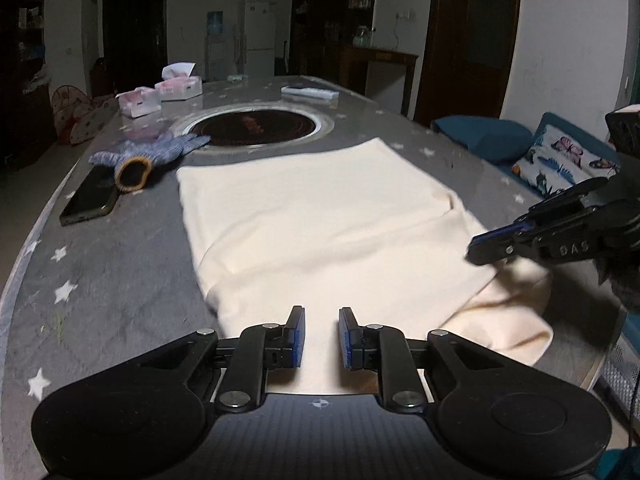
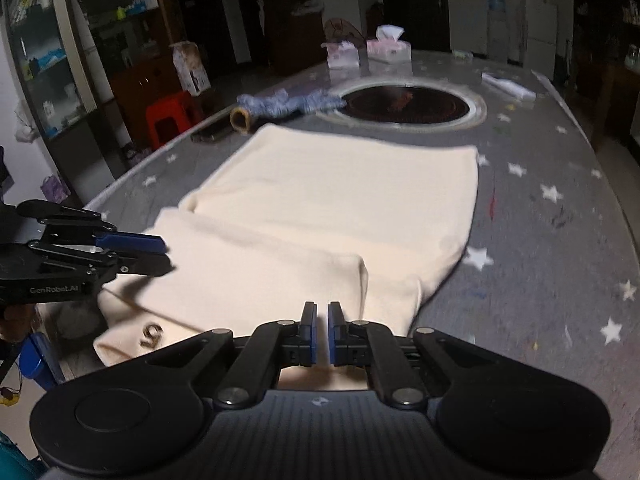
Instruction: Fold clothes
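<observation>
A cream garment (image 1: 320,208) (image 2: 340,200) lies spread flat on the grey star-patterned table (image 1: 120,264). Its near part is folded over into a second layer, and one corner hangs over the table's edge. My left gripper (image 1: 322,312) hovers over the garment's near edge, open by a modest gap with only cloth showing below. The right wrist view shows this gripper (image 2: 165,254) at the left, above the cloth. My right gripper (image 2: 322,306) is shut to a thin slit over the folded layer, with nothing visibly pinched. In the left wrist view the right gripper (image 1: 474,248) reaches in from the right.
A blue knitted glove (image 1: 160,152) and a dark phone (image 1: 90,196) lie left of the garment. A round sunken hob (image 1: 256,126) sits beyond it, with tissue boxes (image 1: 178,88) farther back. A sofa with a patterned cushion (image 1: 560,160) is at the right, and a red stool (image 2: 172,116) stands beside the table.
</observation>
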The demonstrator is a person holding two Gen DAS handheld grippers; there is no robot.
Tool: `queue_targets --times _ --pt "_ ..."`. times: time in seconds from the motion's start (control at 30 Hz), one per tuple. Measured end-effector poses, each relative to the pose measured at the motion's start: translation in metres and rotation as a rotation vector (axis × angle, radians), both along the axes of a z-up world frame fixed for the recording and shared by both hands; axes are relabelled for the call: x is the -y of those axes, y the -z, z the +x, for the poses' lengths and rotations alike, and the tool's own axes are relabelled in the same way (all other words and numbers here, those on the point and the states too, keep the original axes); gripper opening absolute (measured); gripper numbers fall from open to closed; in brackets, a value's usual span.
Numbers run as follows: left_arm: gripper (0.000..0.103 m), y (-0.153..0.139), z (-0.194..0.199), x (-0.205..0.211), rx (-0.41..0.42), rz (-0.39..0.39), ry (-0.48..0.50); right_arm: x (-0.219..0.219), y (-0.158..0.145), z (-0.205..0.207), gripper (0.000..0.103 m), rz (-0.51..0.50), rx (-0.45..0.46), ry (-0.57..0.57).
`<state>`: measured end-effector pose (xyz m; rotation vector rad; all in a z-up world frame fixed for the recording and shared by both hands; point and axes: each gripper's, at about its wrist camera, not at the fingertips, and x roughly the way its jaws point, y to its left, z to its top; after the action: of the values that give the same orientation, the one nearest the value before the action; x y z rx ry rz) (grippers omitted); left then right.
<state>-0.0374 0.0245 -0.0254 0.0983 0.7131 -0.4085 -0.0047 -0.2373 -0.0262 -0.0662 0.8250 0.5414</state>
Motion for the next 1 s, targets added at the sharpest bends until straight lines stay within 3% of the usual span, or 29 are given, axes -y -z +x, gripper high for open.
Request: queue_targets --times 0.17,0.3,0.47,0.77,0.8,0.93,1.0 --pt "0.032 -0.012 -0.022 -0.008 0.04 0.022 0.038 0.009 -0.007 -0.008 0.006 0.029 0.005 0.009" --pt "0.043 -0.015 -0.045 -0.004 0.072 0.086 0.135 0.01 0.0 -0.007 0.006 0.021 -0.022 0.014" --pt "0.043 -0.009 -0.075 0.005 0.123 0.211 0.262 0.013 -0.009 -0.006 0.006 0.029 -0.004 0.024" --pt "0.043 0.014 -0.085 0.04 0.243 0.338 0.383 0.016 -0.031 -0.006 0.006 -0.065 0.061 -0.001" --pt "0.042 0.015 -0.084 0.043 0.248 0.341 0.394 0.017 -0.033 -0.006 0.006 -0.082 0.069 -0.01" --pt "0.015 0.015 -0.078 0.049 0.255 0.33 0.415 0.018 -0.045 -0.009 0.007 -0.158 0.122 -0.048" --pt "0.011 0.009 -0.072 0.046 0.256 0.298 0.387 0.019 -0.05 -0.01 0.007 -0.194 0.15 -0.067"
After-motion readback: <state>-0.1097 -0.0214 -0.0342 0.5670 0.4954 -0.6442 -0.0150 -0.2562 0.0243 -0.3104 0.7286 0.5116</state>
